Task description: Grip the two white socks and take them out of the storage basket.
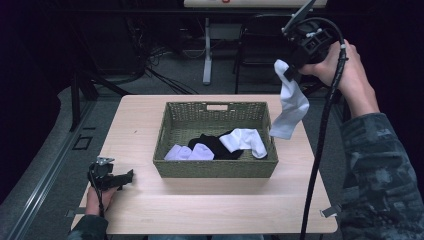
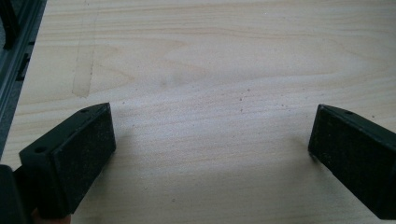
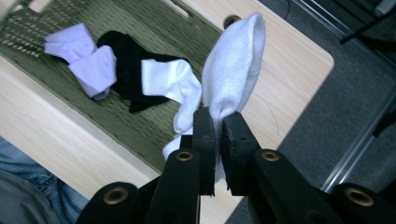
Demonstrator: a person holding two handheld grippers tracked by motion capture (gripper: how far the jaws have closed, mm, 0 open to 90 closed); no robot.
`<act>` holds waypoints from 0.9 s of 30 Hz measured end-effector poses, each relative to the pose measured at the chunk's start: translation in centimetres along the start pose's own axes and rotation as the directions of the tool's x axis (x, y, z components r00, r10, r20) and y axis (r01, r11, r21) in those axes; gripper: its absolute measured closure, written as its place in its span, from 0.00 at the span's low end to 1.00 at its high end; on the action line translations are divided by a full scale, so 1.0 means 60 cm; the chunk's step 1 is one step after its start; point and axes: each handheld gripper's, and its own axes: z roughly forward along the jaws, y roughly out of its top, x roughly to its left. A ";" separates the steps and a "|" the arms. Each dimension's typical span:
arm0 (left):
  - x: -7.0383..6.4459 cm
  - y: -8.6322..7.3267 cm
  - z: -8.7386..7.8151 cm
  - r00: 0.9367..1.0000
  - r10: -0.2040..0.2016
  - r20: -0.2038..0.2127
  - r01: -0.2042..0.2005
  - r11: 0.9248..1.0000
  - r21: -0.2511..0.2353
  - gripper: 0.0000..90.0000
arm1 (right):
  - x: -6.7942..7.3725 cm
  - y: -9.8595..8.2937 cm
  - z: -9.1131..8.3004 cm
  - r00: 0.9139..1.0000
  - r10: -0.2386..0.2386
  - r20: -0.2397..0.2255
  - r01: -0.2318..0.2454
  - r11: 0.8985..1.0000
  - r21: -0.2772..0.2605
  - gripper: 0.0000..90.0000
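Observation:
A white sock (image 1: 291, 102) hangs in the air past the right end of a woven basket (image 1: 215, 169), pinched at its top by my right gripper (image 1: 288, 73), which is shut on it. In the right gripper view the same sock (image 3: 233, 70) rises from between the jaws of that gripper (image 3: 218, 122). Inside the basket (image 3: 28, 35) lie a white sock (image 1: 245, 140), a black sock (image 1: 214, 145) and two pale lilac socks (image 1: 189, 152). My left gripper (image 1: 120, 179) rests low at the table's front left, open, with bare wood between its fingers (image 2: 74, 154).
The light wooden table (image 1: 150, 210) has bare room in front of and to the left of the basket. A black cable (image 1: 320, 145) trails down from the right gripper across the table's right side. Dark floor, cables and a table leg (image 1: 207, 50) lie beyond.

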 end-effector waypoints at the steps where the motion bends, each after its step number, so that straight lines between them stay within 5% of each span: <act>1: 0.000 0.000 0.000 1.000 0.001 0.000 -0.001 1.000 0.000 0.01 | -0.007 -0.006 0.000 1.000 0.008 0.003 -0.008 1.000 0.002 0.94; 10: 0.000 0.000 0.000 1.000 0.000 0.000 0.000 1.000 0.000 0.01 | -0.061 -0.060 0.026 0.996 0.088 0.027 -0.088 0.996 0.024 0.94; 15: 0.000 0.000 0.000 1.000 0.000 0.000 0.000 1.000 0.000 0.01 | -0.083 -0.090 0.077 0.993 0.121 0.013 -0.122 0.991 0.047 0.94; 16: 0.000 0.000 0.000 1.000 0.000 0.000 0.000 1.000 0.000 0.01 | -0.090 -0.104 0.110 0.991 0.137 0.005 -0.137 0.989 0.063 0.94; 27: -0.001 -0.001 0.001 1.000 -0.002 -0.006 0.002 1.000 -0.009 0.01 | -0.111 -0.150 0.256 0.980 0.192 -0.040 -0.188 0.977 0.098 0.94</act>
